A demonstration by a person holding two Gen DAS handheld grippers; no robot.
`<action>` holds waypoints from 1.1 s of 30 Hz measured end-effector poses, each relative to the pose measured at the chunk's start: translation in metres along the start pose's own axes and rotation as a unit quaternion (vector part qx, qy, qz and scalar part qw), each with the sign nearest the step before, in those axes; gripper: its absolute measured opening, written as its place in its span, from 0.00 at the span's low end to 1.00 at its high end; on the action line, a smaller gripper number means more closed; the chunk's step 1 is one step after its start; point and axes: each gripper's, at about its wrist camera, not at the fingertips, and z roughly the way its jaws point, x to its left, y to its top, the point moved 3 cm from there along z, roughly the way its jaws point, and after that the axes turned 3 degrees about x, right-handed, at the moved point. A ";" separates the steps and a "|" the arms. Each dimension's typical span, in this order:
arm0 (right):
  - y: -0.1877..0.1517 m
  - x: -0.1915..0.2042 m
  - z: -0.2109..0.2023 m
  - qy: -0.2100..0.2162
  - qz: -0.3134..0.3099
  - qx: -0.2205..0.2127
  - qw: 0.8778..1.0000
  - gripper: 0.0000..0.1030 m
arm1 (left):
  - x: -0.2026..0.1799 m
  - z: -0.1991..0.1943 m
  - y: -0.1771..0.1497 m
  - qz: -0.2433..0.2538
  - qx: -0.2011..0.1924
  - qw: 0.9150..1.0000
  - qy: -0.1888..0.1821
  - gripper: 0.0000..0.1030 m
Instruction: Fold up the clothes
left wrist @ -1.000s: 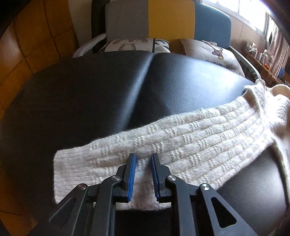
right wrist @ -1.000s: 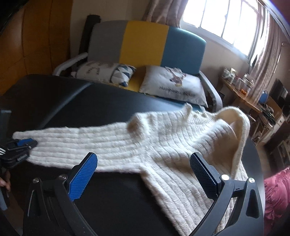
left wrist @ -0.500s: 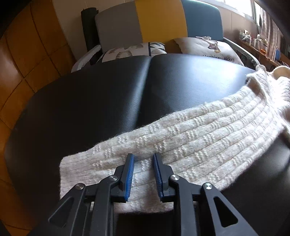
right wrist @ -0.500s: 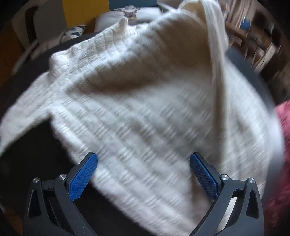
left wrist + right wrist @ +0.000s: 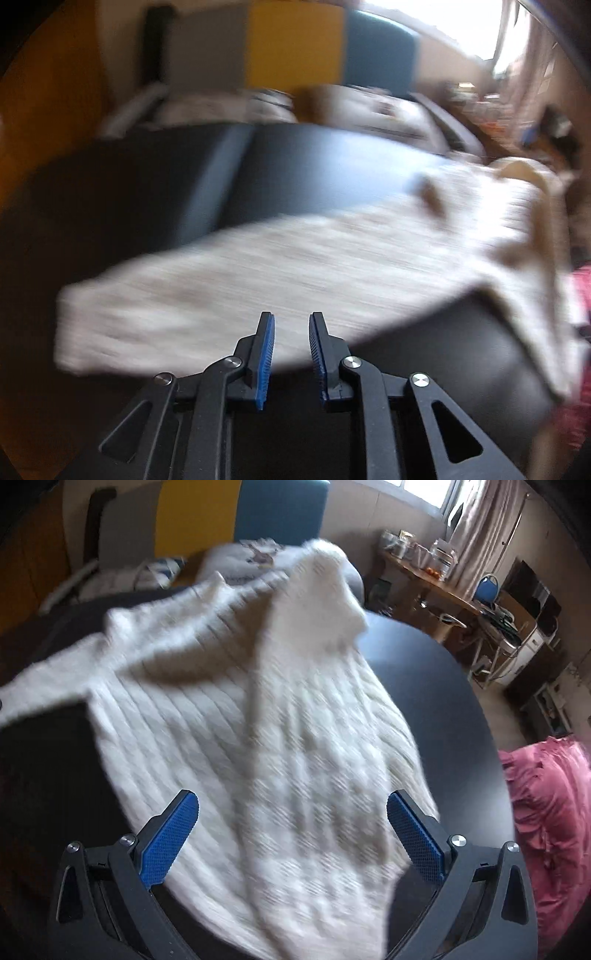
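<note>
A cream ribbed knit sweater [image 5: 266, 716] lies spread on a black leather table [image 5: 436, 686]. Its long sleeve [image 5: 229, 291] stretches left across the table in the blurred left wrist view. My left gripper [image 5: 291, 345] hovers at the sleeve's near edge, jaws a small gap apart with nothing between them. My right gripper [image 5: 291, 834] is wide open above the sweater's body, its blue pads [image 5: 170, 834] on either side, empty. Part of the sweater is raised in a fold at the far side [image 5: 325, 576].
A grey, yellow and blue sofa [image 5: 295, 62] with printed cushions [image 5: 243, 557] stands beyond the table. A pink garment [image 5: 550, 812] lies at the right. A cluttered wooden side table [image 5: 436, 579] and a blue chair stand by the window.
Both views are motion-blurred. The left gripper has pulled back and up from the sleeve. The right gripper has swung over the sweater's body and now shows more of the table's right side.
</note>
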 end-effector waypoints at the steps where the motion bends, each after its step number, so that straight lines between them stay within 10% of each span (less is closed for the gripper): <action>1: -0.004 -0.005 0.004 0.001 0.004 0.004 1.000 1.00 | -0.015 0.004 -0.003 0.001 0.011 0.999 -0.035 0.19; 7: -0.017 0.000 0.030 -0.058 -0.021 0.003 0.998 1.00 | -0.092 0.014 -0.021 0.035 0.050 0.990 -0.127 0.19; 10: -0.019 0.004 0.036 -0.052 -0.025 0.008 0.998 0.83 | -0.111 0.013 -0.031 0.064 0.052 0.988 -0.129 0.19; 14: -0.017 0.005 0.029 -0.053 -0.032 0.009 0.998 0.34 | -0.111 0.017 -0.042 0.069 0.066 0.988 -0.123 0.19; 18: -0.017 0.003 0.022 -0.051 -0.043 0.009 0.998 0.20 | -0.097 0.017 -0.048 0.056 0.070 0.989 -0.113 0.19; 27: 0.032 -0.061 0.000 -0.132 -0.008 -0.022 0.991 0.15 | -0.057 0.016 -0.050 0.020 0.065 0.994 -0.091 0.19; 33: 0.063 -0.152 0.050 -0.181 0.089 0.047 0.978 0.16 | -0.038 0.014 -0.050 -0.002 0.063 0.995 -0.081 0.19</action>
